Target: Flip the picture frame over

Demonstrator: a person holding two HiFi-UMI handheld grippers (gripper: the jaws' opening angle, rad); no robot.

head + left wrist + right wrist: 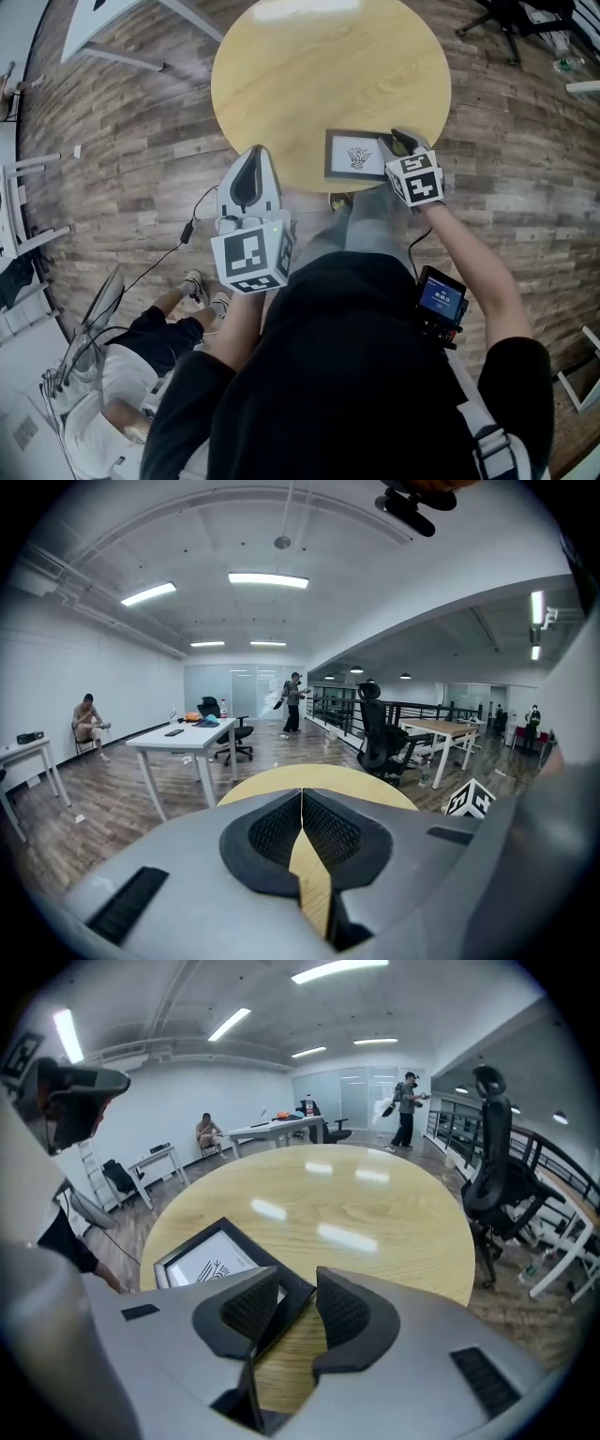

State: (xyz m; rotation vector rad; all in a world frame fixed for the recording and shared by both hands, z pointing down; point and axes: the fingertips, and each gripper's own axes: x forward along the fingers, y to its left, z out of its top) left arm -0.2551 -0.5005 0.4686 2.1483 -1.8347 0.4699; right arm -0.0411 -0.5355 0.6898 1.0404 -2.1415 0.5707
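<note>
Progress looks slight: the picture frame (357,156) lies print-up at the near edge of the desk (319,75), one corner between the parted, unclamped right tongs (298,1286), the left tongs (302,797) pinched together and empty, so gripping and turning remain.

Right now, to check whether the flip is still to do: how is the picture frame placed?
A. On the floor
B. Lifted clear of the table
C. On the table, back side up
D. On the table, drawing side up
D: the picture frame lies near the edge of the round table with its drawing showing, and the right tool is at its right end with the jaws apart around a corner.
</note>
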